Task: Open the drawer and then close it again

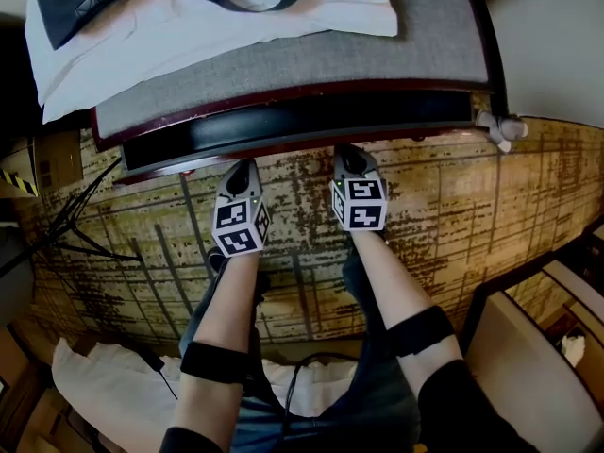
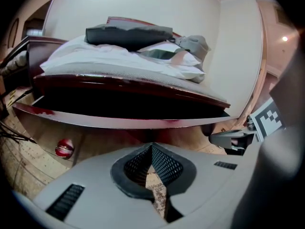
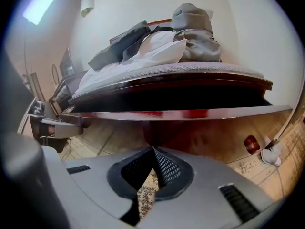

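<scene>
A dark red wooden drawer (image 1: 283,125) stands pulled out from under a low cabinet, showing as a black gap behind its glossy front rim (image 2: 119,120) (image 3: 181,113). My left gripper (image 1: 243,170) (image 2: 152,144) is shut with nothing between its jaws, just in front of the drawer's front and left of its middle. Beside it, my right gripper (image 1: 351,156) (image 3: 153,148) is shut and empty too, close to the front rim. Whether either tip touches the wood is hidden. Each gripper view catches the other gripper at its edge.
On the cabinet top lie a grey mat (image 1: 311,64), white bedding (image 1: 208,17) and a dark bag (image 2: 128,35). Black cables (image 1: 85,225) run over the patterned carpet at left. A white object (image 1: 505,128) sits at the cabinet's right end. A small red round thing (image 2: 64,148) lies under the cabinet.
</scene>
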Available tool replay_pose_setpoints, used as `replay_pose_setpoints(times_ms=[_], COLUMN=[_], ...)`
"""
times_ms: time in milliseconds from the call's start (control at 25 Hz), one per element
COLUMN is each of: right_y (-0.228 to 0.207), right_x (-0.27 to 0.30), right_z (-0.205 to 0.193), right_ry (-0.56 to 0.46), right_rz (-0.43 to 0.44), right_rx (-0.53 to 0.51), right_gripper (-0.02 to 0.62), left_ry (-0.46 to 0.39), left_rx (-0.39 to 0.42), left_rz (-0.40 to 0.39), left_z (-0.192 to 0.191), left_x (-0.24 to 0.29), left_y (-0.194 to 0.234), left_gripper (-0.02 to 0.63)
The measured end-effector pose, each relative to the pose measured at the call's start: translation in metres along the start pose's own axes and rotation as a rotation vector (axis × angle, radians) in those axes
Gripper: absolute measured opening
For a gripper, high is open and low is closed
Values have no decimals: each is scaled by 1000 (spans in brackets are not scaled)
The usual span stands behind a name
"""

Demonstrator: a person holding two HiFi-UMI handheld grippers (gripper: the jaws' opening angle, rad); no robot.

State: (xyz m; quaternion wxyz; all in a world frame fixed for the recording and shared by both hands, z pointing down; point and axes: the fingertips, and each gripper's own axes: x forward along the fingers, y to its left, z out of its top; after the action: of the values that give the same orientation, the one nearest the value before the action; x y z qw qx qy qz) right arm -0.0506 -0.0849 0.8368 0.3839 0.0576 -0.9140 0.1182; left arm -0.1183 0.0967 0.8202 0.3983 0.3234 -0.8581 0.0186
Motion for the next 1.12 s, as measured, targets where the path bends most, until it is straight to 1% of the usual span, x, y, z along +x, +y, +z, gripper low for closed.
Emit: replay_pose_setpoints(times_ms=[160, 520, 640, 760, 960, 1040, 1120], right_y=[-5, -15, -17, -17, -16, -18, -20], right_x=[18, 52, 57, 59, 63, 62, 56], right_z=[21, 59, 65, 68, 69, 69, 66], right_ry=[-21, -51, -59, -46, -43, -37, -12], right_rz=[8, -4, -7, -2, 10, 22, 24], right_rx=[-34, -30, -31, -24, -26, -45, -71], right_gripper=[2, 2, 2, 2, 3, 3, 3], left_ry=[-24, -60, -70, -66, -60, -53, -28], left_rx=[14, 43, 26, 5, 32, 40, 62], left_rz=[7, 14, 22, 34, 23, 13, 10], left_z=[21, 58, 64, 68, 70, 70, 66], left_x=[18, 51, 56, 59, 61, 61, 53], left_y=[6, 17, 19, 20, 22, 20, 18], left_gripper=[0, 0, 0, 0, 0, 0, 0])
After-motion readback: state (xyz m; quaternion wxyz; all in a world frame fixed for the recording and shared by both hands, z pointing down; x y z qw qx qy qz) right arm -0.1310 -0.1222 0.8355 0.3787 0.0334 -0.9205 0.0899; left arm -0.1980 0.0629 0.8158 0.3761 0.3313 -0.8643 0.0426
